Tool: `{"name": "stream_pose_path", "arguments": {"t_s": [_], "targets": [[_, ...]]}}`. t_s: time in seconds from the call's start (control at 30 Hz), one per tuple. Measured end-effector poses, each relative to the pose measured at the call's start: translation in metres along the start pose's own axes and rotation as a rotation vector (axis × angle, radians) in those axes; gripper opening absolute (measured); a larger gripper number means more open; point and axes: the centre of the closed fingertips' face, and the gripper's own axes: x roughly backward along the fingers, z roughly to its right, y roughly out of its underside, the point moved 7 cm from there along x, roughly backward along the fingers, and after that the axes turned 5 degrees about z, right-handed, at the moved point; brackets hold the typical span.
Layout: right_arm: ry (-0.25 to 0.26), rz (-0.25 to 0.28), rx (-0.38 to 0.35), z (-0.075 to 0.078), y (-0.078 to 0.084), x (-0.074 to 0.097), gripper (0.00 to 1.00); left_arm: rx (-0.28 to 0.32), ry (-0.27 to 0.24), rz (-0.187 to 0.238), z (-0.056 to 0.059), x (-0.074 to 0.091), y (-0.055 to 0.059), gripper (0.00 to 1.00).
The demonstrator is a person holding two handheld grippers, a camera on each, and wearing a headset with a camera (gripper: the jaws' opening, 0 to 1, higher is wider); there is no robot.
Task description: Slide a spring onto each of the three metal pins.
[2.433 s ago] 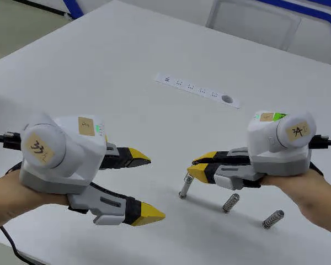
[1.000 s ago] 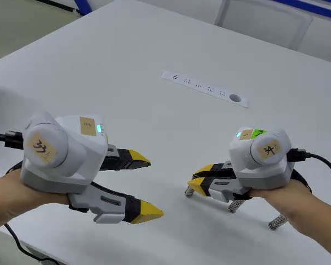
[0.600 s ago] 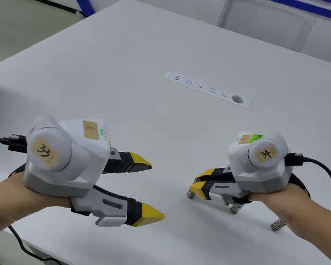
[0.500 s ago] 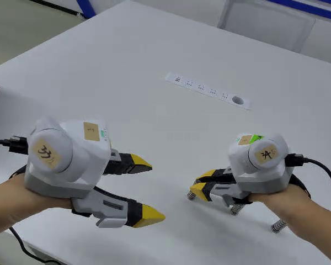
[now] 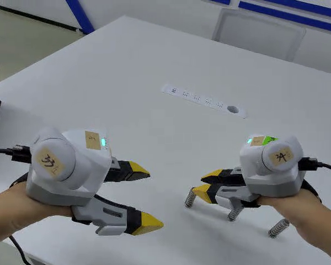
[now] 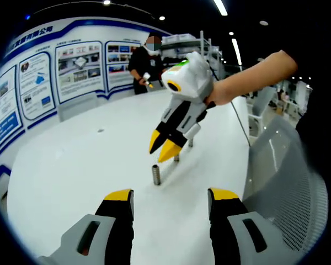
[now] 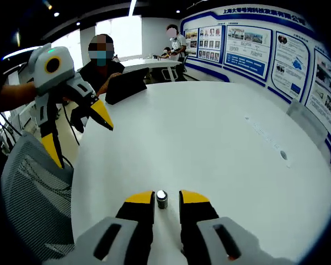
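Note:
Three short metal pins stand in a row on the white table, and each looks to have a coil spring around it: the left pin [image 5: 190, 197], the middle pin [image 5: 233, 212] and the right pin [image 5: 278, 227]. My right gripper [image 5: 205, 185] hovers low beside the left pin with its jaws a little apart. In the right gripper view that pin's top [image 7: 162, 199] sits just past the gripper's [image 7: 166, 199] tips and touches neither. My left gripper [image 5: 146, 196] is wide open and holds nothing. It faces the left pin [image 6: 155, 174] and the right gripper [image 6: 161, 150].
A white power strip [image 5: 201, 100] lies further back on the table [image 5: 127, 66]. A chair [image 5: 259, 30] stands beyond the far edge. A mesh chair [image 6: 287, 176] is close to the near edge. People stand at another table in the background.
My right gripper dipped toward the left pin, then drew back a little to the right. The left gripper stayed open in about the same place. The head camera shifted.

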Motion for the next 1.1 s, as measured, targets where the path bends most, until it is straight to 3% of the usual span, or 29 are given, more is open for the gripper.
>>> {"name": "stream_pose_path", "arguments": {"t_s": [0.3,0.33,0.4,0.73,0.93,1.1], "targets": [[0.070,0.054,0.023,0.008,-0.003,0.053,0.22,-0.011,-0.015,-0.007,-0.005,-0.004,-0.006,0.57],[0.081,0.050,0.037,0.009,0.000,0.062,0.22,-0.024,-0.014,-0.033,-0.006,-0.005,-0.005,0.57],[0.087,0.046,0.045,0.010,0.004,0.073,0.23,-0.031,-0.013,-0.035,-0.005,-0.006,-0.006,0.58],[0.139,0.074,-0.009,0.019,0.042,0.143,0.32,-0.033,0.013,0.013,-0.008,-0.020,-0.032,0.63],[0.157,0.073,-0.051,0.021,0.063,0.168,0.39,-0.011,0.037,0.050,-0.012,-0.028,-0.047,0.66],[0.148,0.077,-0.081,0.019,0.073,0.182,0.46,-0.007,0.079,0.038,-0.010,-0.034,-0.051,0.71]]}}
